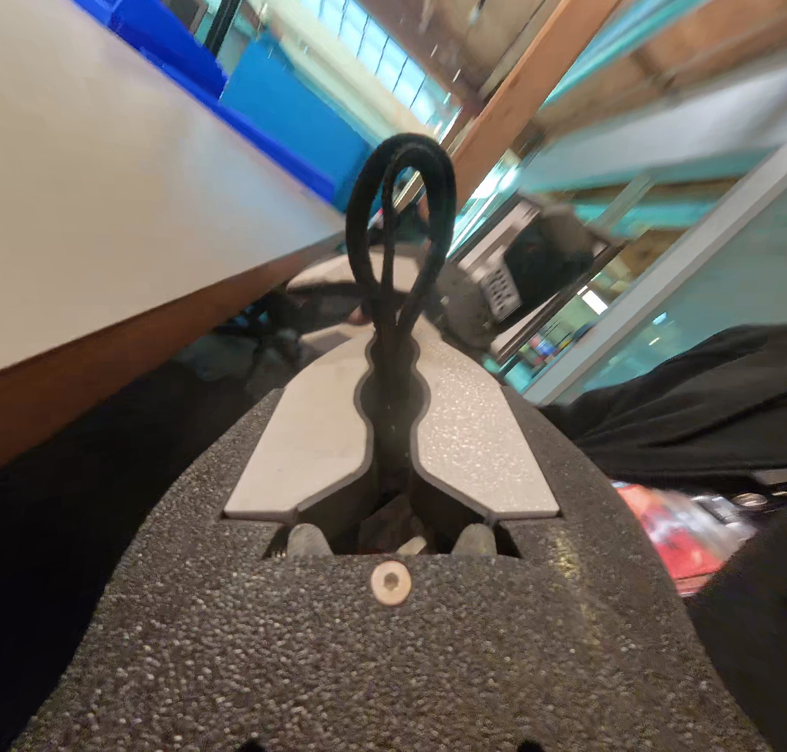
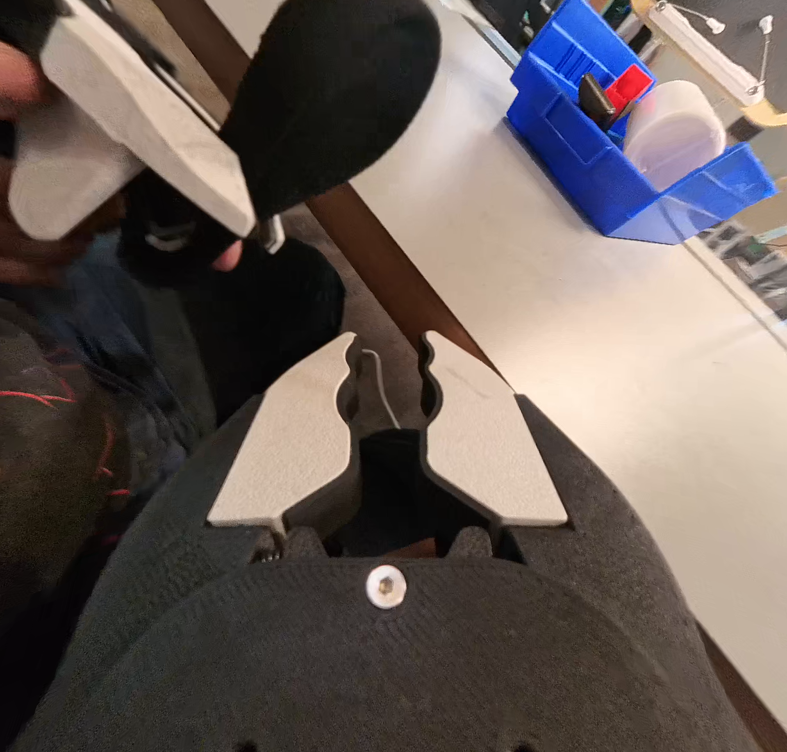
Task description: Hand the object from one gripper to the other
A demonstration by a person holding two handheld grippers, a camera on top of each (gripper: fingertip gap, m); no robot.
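black looped cord (image 1: 398, 237) stood clamped in the left hand-held gripper (image 1: 394, 348), its loop pointing forward, while the right hand-held gripper (image 2: 388, 344) waited below it, jaws apart and empty.

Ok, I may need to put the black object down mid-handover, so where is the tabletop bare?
The white tabletop is bare from its dark wooden edge back to the blue bin. The far corner is crowded: that bin holds a white roll and red block.
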